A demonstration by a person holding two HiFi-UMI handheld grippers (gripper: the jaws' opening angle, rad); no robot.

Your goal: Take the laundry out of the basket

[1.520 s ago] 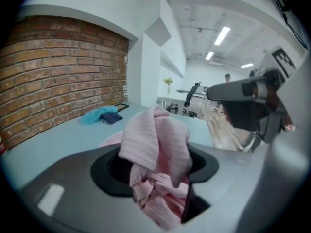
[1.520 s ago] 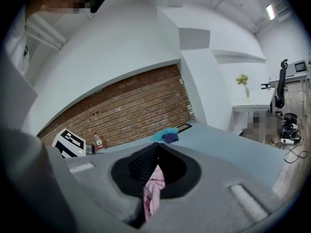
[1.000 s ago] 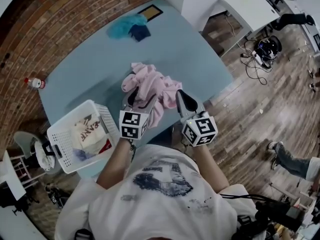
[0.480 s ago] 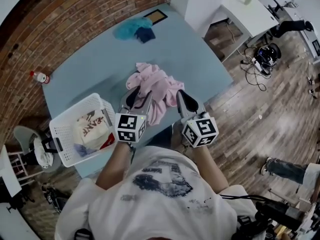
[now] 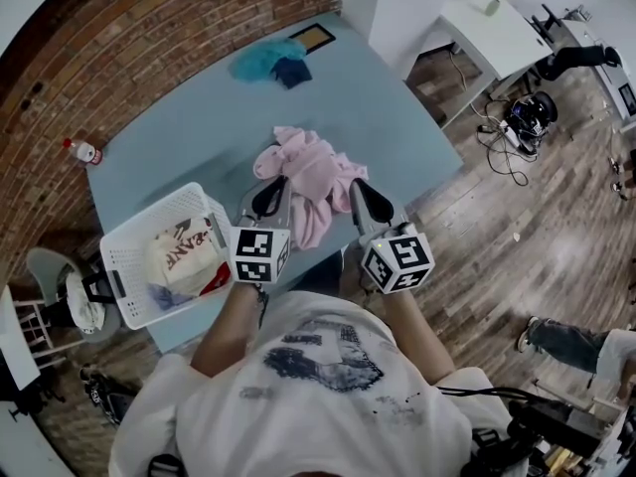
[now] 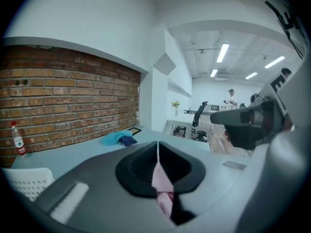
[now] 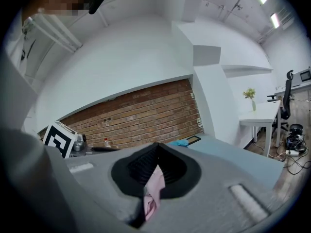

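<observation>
Left claw (image 5: 276,192), jaws just closed, and right claw (image 5: 358,191) each pinch the pink garment (image 5: 316,170) at centre frame, over the bench (image 5: 179,137).

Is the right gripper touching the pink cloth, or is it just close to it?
Touching. In the right gripper view, the right gripper has its jaws shut on a fold of the pink cloth, which is pinched between them.

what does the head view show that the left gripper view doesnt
Only the head view: the clothes left in the white basket, and the whole pink garment bunched on the table. Only the left gripper view: the left gripper's jaws, just closed, pinching that garment, plus ceiling lights. Both: the blue cloth and the bottle by the brick wall.
</observation>
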